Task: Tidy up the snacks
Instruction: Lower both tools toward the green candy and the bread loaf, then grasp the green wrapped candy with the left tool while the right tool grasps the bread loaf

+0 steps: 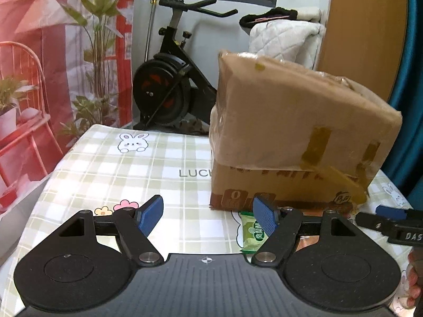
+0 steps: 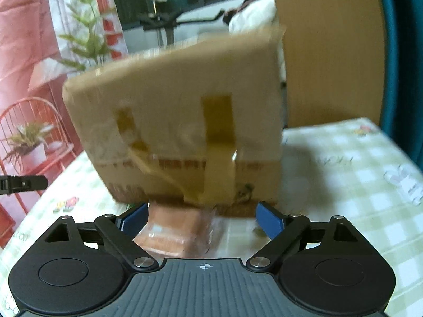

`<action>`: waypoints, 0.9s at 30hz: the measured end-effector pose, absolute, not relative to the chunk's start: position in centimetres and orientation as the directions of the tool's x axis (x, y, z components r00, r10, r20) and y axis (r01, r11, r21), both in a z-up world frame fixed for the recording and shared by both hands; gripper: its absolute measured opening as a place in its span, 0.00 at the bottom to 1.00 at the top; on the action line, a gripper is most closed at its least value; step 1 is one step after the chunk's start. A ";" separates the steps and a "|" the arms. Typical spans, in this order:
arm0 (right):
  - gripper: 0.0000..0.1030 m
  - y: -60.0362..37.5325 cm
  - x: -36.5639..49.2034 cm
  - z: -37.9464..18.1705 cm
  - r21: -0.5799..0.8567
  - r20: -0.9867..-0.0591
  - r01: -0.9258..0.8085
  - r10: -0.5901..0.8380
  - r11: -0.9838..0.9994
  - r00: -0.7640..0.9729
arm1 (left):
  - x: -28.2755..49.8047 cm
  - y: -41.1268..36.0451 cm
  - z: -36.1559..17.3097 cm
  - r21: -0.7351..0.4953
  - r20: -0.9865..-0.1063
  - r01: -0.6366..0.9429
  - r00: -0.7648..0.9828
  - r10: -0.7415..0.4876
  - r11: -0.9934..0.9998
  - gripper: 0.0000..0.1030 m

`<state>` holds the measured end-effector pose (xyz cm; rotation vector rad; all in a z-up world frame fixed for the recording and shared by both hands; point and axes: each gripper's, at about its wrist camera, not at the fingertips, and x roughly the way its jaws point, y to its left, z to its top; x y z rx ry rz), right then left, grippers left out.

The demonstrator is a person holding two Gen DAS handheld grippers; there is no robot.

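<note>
Checked tablecloth (image 1: 111, 163) printed with rabbits and flowers covers the table, and both grippers hang low over its near part. Closest in the left wrist view, the left gripper (image 1: 208, 215) has its blue pads spread wide with nothing between them; a green snack packet (image 1: 249, 233) lies on the cloth just beside its right pad. In the right wrist view the right gripper (image 2: 203, 218) also stands wide, with a brown wrapped snack (image 2: 177, 231) lying between the pads, not pressed by either as far as the blur allows. Just behind both snacks sits a taped cardboard box (image 1: 296, 121), its flaps closed. Further off stand an exercise bike (image 1: 169, 84) and a red printed backdrop (image 1: 34, 52). My guess at the risk: a pad closing low may snag the cloth or nudge a light packet against the box wall. Only the left view shows the green packet and the bike clearly; only the right view shows the brown snack.
</note>
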<state>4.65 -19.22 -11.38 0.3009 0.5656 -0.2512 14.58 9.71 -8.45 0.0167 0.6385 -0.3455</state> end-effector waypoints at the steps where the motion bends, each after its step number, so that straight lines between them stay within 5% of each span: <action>1: 0.88 -18.9 5.2 -11.9 0.216 -0.571 0.315 -0.142 0.924 0.808 | 14.9 9.9 -8.7 -0.097 -0.589 0.316 0.746 -0.311 0.944 0.75; 16: 0.97 -15.8 13.1 -16.7 0.137 -0.704 0.342 -0.151 0.930 0.693 | 16.2 9.5 -10.9 -0.131 -0.608 0.310 0.725 -0.323 0.942 0.75; 21: 0.82 -16.3 11.5 -16.9 0.162 -0.680 0.306 -0.118 0.938 0.724 | 16.1 8.0 -11.9 -0.125 -0.620 0.338 0.707 -0.340 0.933 0.73; 27: 0.76 -17.2 9.1 -16.8 0.142 -0.652 0.302 -0.141 0.943 0.745 | 16.1 4.6 -14.2 -0.100 -0.650 0.404 0.665 -0.367 0.909 0.72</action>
